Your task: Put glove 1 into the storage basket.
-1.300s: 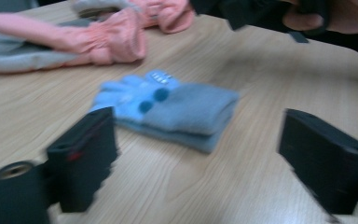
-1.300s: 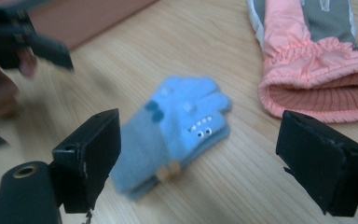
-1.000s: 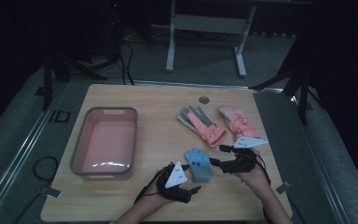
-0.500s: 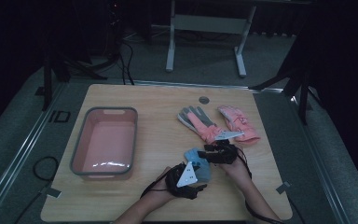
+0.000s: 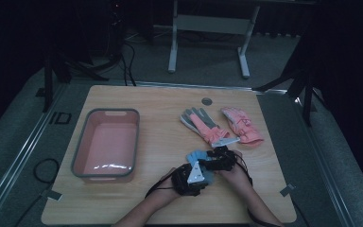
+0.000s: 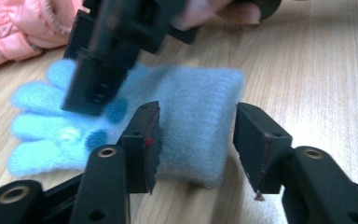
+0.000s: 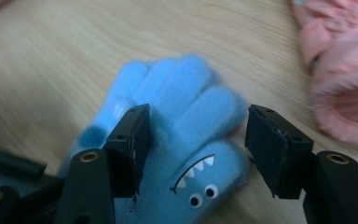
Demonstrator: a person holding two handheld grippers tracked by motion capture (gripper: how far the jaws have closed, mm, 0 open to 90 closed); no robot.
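Blue glove (image 5: 199, 161) is lying flat on the wooden surface (image 5: 160, 137), near its front edge and to the right of the pink bin (image 5: 107, 144), which is sitting well apart on the left half.

Going from left to right in the high view, the left hand-held gripper (image 5: 192, 176) is coming in at the glove's cuff end. In the left gripper view its jaws are standing either side of the fuzzy cuff (image 6: 200, 135); they have just been closing, the left pad is lying against the fabric, while a gap is showing between the right pad and the cuff, so the grip is not yet clenched.

Next, the right hand-held gripper (image 5: 217, 158) is reaching over the glove's finger end. In the right gripper view the glove (image 7: 186, 135) is showing a little monster face with teeth and eyes, and the jaws are straddling the base of its fingers. These jaws have just been opening a little; the right pad is standing clear of the fabric, so this hand-held gripper is released as well.

Farther right and toward the back, a grey and pink glove (image 5: 202, 124) and a pink padded glove (image 5: 242, 125) are lying side by side, near the blue one but apart from it.
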